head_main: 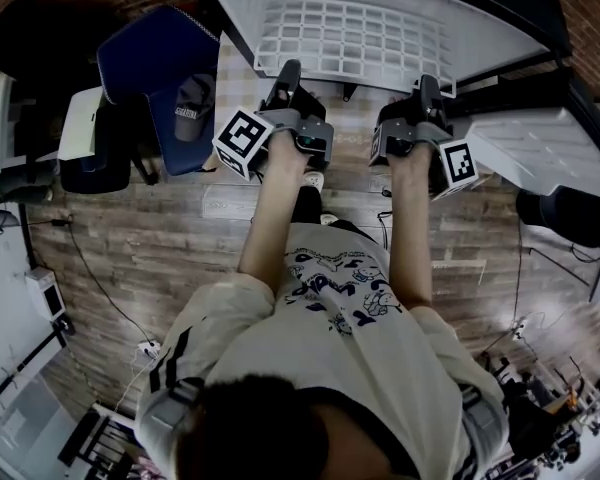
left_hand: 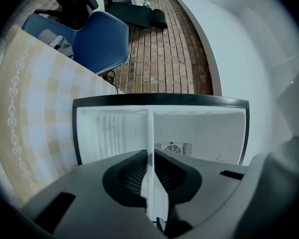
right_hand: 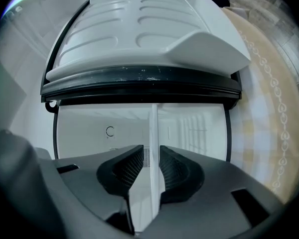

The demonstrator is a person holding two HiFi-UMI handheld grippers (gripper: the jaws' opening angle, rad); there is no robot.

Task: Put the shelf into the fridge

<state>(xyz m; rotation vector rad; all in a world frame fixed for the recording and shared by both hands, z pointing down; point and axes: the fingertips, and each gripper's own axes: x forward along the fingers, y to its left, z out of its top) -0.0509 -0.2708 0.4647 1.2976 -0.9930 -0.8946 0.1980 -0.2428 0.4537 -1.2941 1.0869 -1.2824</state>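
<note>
A white wire-grid shelf (head_main: 355, 33) lies flat at the open front of the white fridge (head_main: 500, 38), seen from above. My left gripper (head_main: 285, 80) is shut on its near edge on the left. My right gripper (head_main: 427, 90) is shut on that edge on the right. In the left gripper view the shelf (left_hand: 150, 128) shows edge-on as a thin white strip pinched in my left gripper (left_hand: 150, 156), with the fridge's back wall and fan vent (left_hand: 173, 148) beyond. The right gripper view shows the same strip of shelf (right_hand: 153, 128) clamped in my right gripper (right_hand: 152, 151).
The fridge door (head_main: 550, 153) stands open at the right, its ribbed inner panel (right_hand: 144, 29) beside the right gripper. A blue chair (head_main: 170, 68) stands at the left on the wooden floor. A checked cloth (left_hand: 35, 113) hangs next to the fridge. Cables (head_main: 100, 288) run over the floor.
</note>
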